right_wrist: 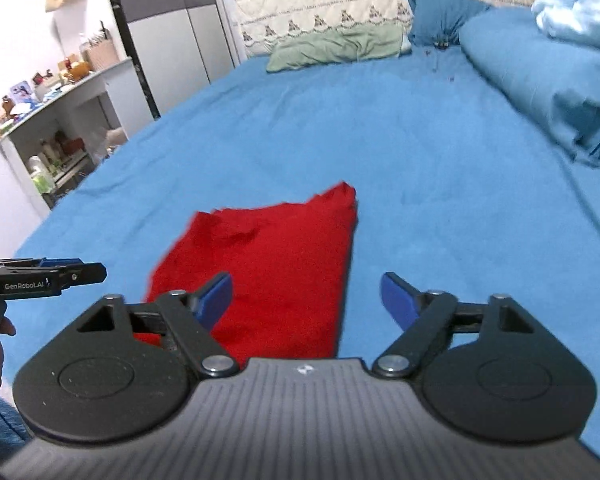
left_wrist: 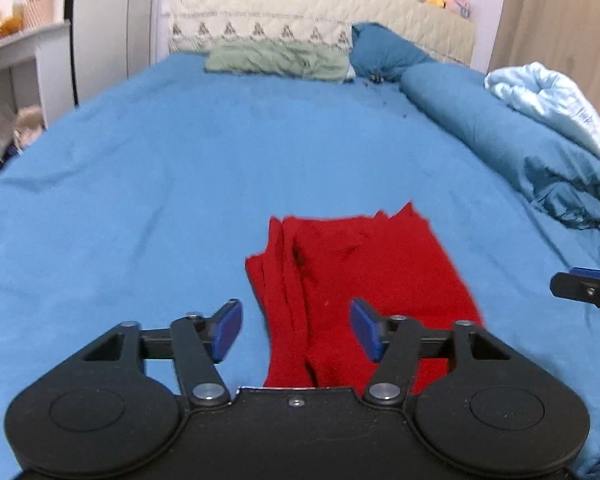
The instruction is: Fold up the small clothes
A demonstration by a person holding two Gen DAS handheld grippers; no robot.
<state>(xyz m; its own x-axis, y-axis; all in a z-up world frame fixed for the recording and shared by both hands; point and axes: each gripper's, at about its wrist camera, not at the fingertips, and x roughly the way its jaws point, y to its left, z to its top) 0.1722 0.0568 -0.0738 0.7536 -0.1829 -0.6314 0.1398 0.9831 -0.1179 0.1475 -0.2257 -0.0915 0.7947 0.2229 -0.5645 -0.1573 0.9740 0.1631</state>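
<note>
Both wrist views look low along the bed (left_wrist: 140, 152) toward the headboard (left_wrist: 300, 4), sharing the red garment (left_wrist: 360, 280).

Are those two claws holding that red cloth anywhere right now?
No. The left claw and the right claw are both open above the red cloth on the blue bed; nothing is gripped.

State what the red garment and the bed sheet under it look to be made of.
Red garment: looks like soft matte knit or fleece, with limp layered folds and no sheen; the weave is too blurred to confirm. Bed sheet: seemingly matte woven cotton or similar, with shallow creases and a flat, dull surface.
</note>
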